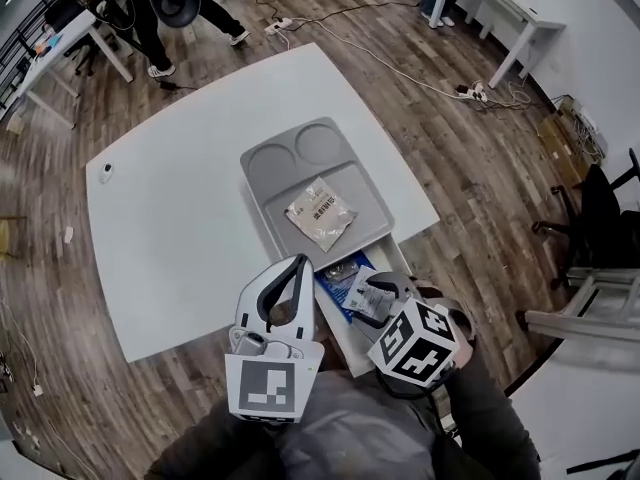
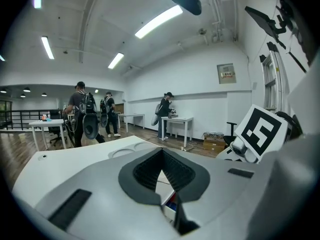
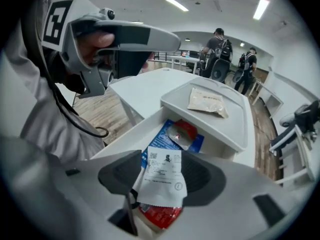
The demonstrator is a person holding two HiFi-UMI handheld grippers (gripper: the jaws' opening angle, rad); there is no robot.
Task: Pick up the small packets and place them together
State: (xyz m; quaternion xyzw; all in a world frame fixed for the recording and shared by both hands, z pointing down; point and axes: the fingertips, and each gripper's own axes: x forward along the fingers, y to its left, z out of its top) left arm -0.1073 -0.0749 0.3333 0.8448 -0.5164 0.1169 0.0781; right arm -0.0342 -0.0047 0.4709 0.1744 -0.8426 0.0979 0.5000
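A white packet with a red lower end (image 3: 162, 176) stands between the jaws of my right gripper (image 3: 162, 171); the dark pads flank it without visibly pressing on it. That gripper (image 1: 372, 293) hangs over a white box (image 1: 392, 253) at the table's near edge. In the box lie a blue packet (image 3: 159, 140) and a silver-red packet (image 3: 182, 132). Beyond the box, a beige packet (image 1: 320, 211) rests in a grey tray (image 1: 265, 163). My left gripper (image 1: 300, 261) hovers left of the box, tips together with nothing between them (image 2: 161, 154).
The white table (image 1: 180, 228) carries a small white object (image 1: 105, 172) at its far left. Cables and a power strip (image 1: 470, 92) lie on the wood floor. Other desks, a black chair (image 1: 600, 218) and several people stand around.
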